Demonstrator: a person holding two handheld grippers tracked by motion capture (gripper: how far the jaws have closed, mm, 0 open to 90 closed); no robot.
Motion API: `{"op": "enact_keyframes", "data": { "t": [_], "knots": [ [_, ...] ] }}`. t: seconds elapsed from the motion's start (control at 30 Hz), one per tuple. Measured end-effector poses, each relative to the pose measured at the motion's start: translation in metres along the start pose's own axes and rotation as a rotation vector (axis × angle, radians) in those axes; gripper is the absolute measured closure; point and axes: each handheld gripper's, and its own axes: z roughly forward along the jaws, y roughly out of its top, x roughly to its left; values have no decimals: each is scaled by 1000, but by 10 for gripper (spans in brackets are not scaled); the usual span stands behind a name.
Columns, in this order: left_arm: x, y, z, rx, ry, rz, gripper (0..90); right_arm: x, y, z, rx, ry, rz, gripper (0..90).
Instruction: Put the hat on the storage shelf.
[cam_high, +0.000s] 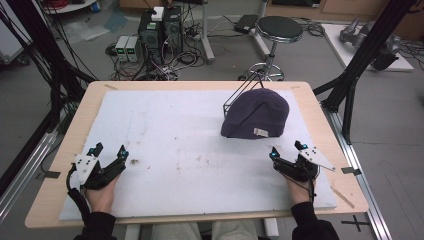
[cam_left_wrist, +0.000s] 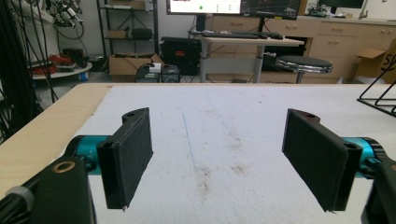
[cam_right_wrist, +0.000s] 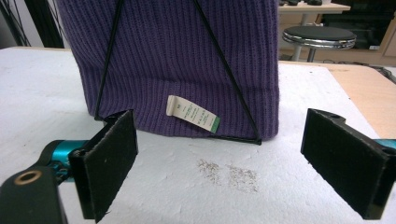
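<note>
**Both grippers sitting wide open, purple beanie still on its wire stand**

So here's the setup: a person is sitting at a wooden table (cam_high: 60, 145) that's covered with a white foam sheet (cam_high: 180, 130), holding a gripper in each hand near the front edge.

The left gripper (cam_high: 109, 151) is resting low at the left side of the sheet, and its jaws are spread wide apart with nothing between them. In the left gripper view the left gripper (cam_left_wrist: 217, 158) is looking across bare foam with some brownish smudges (cam_left_wrist: 205, 179) on it, and neither pad is touching anything that I can see.

The right gripper (cam_high: 286, 148) is sitting at the right side, jaws also gaping wide and holding nothing. It's pointing right at the purple knit beanie (cam_high: 256, 114), which is sitting near the back right of the sheet, draped over a black wire stand (cam_high: 239, 92). In the right gripper view the beanie (cam_right_wrist: 173, 56) is looming just ahead of the right gripper (cam_right_wrist: 219, 158), with a small white label (cam_right_wrist: 192, 112) hanging at its hem and thin wire legs (cam_right_wrist: 224, 70) crossing its front. The pads are staying clear of the beanie, apart from it.

A black round stool (cam_high: 279, 27) is standing on the floor behind the table.
</note>
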Motion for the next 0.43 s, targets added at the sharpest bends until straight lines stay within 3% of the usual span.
{"op": "enact_keyframes", "data": {
  "t": [0.43],
  "knots": [
    [0,-1,1,3,-7,-2,244,0,-1,1,5,7,-4,101]
  ]
}}
